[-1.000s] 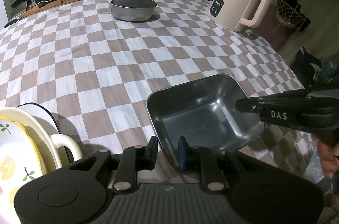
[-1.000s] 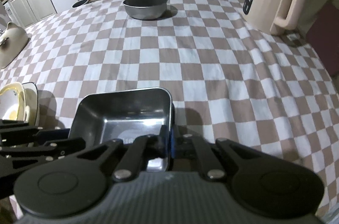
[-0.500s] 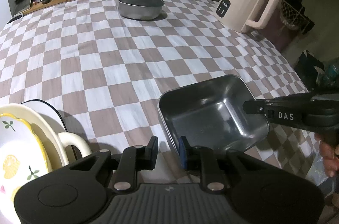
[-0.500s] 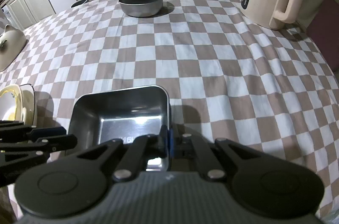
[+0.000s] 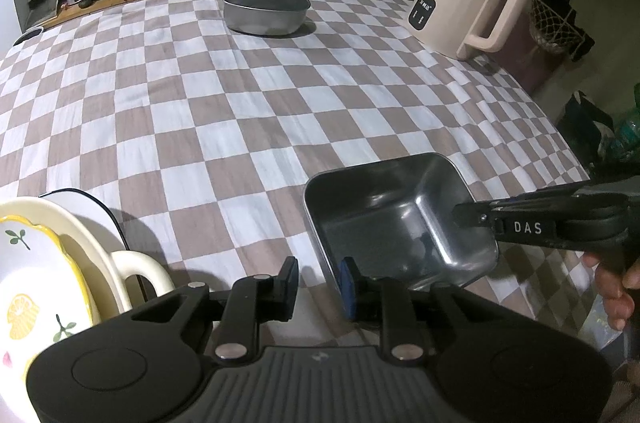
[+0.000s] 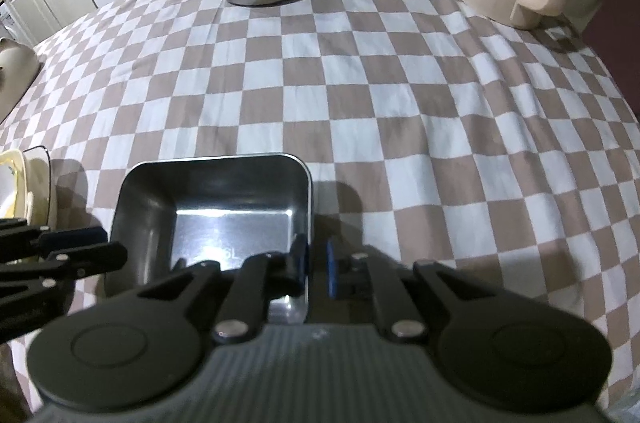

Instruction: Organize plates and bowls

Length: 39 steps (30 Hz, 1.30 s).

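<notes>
While the square steel tray (image 6: 216,219) sits low in both views on the checkered surface (image 6: 360,95), each gripper works at one of its rims. Low in the right wrist view, the right gripper (image 6: 314,269) straddles the tray's right-hand wall, its fingers opening, the wall between them and the pads no longer pressing it. The left gripper (image 5: 318,287) is also opening; its fingers stand apart with bare cloth between them, the right pad just at the tray's near-left rim. A stack of ceramic plates (image 5: 36,271) fills the lower left of the left wrist view, near the tray. Beyond the tray the cloth lies open up to a round metal bowl (image 5: 266,11) at upper centre and a cream kettle (image 5: 464,11) at upper right, by the far edge.
</notes>
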Available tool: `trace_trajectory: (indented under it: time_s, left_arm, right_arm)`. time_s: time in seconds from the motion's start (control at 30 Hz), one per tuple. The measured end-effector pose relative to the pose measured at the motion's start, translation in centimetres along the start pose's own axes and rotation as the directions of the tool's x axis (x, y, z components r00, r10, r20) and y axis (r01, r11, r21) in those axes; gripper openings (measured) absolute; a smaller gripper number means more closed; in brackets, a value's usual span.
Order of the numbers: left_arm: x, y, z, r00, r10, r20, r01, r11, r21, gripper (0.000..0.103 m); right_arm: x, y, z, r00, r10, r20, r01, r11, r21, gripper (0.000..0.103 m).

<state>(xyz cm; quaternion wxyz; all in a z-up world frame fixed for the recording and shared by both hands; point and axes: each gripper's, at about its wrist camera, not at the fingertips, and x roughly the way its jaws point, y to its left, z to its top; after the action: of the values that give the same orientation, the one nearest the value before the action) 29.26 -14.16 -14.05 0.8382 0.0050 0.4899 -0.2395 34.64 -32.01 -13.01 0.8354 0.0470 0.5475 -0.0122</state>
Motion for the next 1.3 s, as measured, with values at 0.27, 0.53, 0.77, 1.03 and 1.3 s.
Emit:
trace_trajectory:
  time_s: [0.27,0.53,0.77,1.03,1.3]
  left_arm:
    - [-0.06,-0.35,-0.06,1.000,-0.013,0.002,0.013,1.000,0.004,0.023]
    - [-0.15,-0.59,-0.23,1.000,-0.020,0.003,0.020,1.000,0.012,0.023]
    - [-0.14,-0.52,-0.24,1.000,-0.017,0.002,0.017,1.000,0.009,0.024]
    - [-0.02,-0.52,-0.26,1.000,-0.016,-0.005,0.016,1.000,0.003,0.024]
    - [0.12,-0.45,-0.20,1.000,-0.019,-0.021,0.019,1.000,-0.010,0.033]
  right_arm:
    - [0.31,0.13,0.22,1.000,0.002,-0.001,-0.002,1.000,-0.016,0.004]
    - [0.42,-0.39,0.33,1.000,0.015,0.004,-0.015,1.000,0.015,0.004]
    - [0.73,-0.04,0.18,1.000,0.014,-0.011,-0.014,1.000,0.005,0.004]
    - [0.83,0.26,0.11,1.000,0.006,-0.015,-0.007,1.000,-0.007,0.007]
    - [0.73,0.00,-0.26,0.999,0.007,-0.032,-0.007,1.000,-0.016,0.036]
